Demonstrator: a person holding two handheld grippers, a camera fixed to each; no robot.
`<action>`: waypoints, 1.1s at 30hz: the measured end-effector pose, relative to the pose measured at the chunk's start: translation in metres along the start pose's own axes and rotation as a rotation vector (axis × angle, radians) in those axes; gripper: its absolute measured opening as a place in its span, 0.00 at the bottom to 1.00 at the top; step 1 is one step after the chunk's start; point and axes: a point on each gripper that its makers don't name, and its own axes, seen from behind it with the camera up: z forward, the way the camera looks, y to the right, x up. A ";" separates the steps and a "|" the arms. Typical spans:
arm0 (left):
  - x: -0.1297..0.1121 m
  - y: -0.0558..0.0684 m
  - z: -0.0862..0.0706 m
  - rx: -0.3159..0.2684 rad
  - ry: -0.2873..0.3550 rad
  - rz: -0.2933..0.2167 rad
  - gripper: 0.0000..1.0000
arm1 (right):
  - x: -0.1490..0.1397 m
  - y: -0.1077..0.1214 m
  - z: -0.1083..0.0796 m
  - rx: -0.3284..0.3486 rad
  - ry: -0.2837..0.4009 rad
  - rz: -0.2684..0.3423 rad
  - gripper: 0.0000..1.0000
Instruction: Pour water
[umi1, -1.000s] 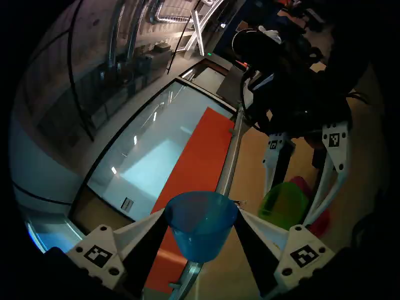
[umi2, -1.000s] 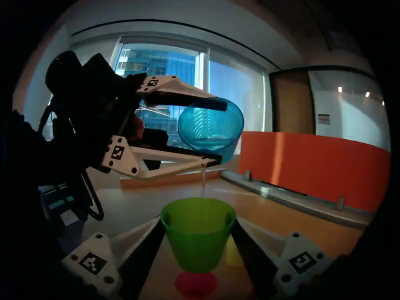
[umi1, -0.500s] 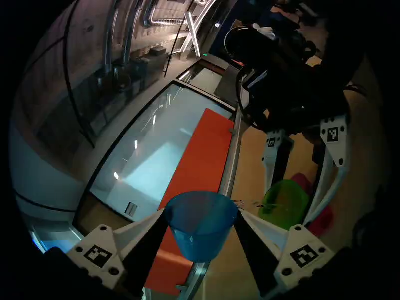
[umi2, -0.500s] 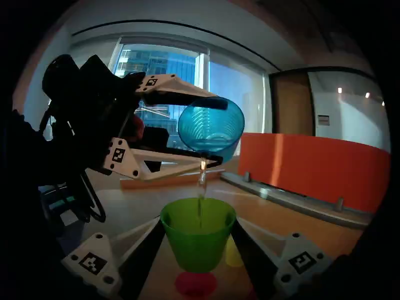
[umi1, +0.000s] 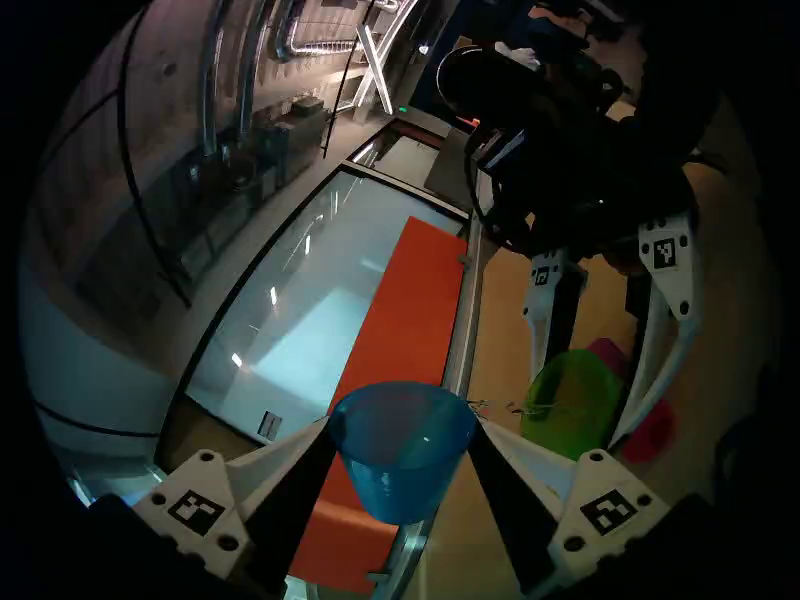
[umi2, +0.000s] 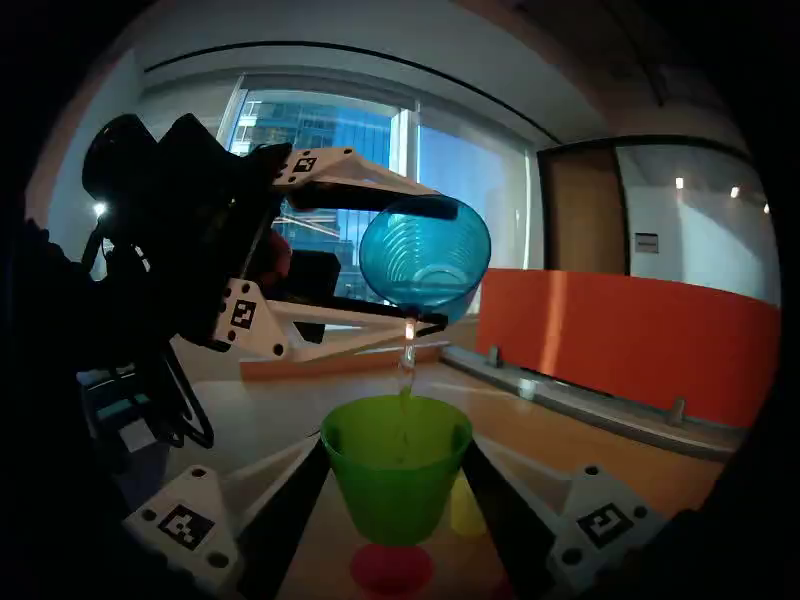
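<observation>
blue cup (umi2: 425, 250) pours into green cup (umi2: 397, 465).

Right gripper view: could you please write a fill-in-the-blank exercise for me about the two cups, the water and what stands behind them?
1. The left gripper holds the upper cup tilted; the colour of this cup is ____.
2. A thin stream of water falls into the lower cup, held by the right gripper; the colour of this cup is ____.
3. The colour of the long partition behind the cups is ____.

Missing words: blue; green; orange.
</observation>
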 end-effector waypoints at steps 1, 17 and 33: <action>0.000 0.000 0.000 0.000 0.000 0.004 0.87 | 0.000 0.000 0.000 0.000 0.000 0.000 0.90; 0.008 -0.007 -0.006 0.004 0.004 0.052 0.88 | 0.001 -0.001 0.000 -0.002 0.001 -0.004 0.90; 0.008 -0.015 -0.010 0.015 0.008 0.099 0.88 | 0.000 -0.002 0.002 -0.001 -0.003 -0.007 0.90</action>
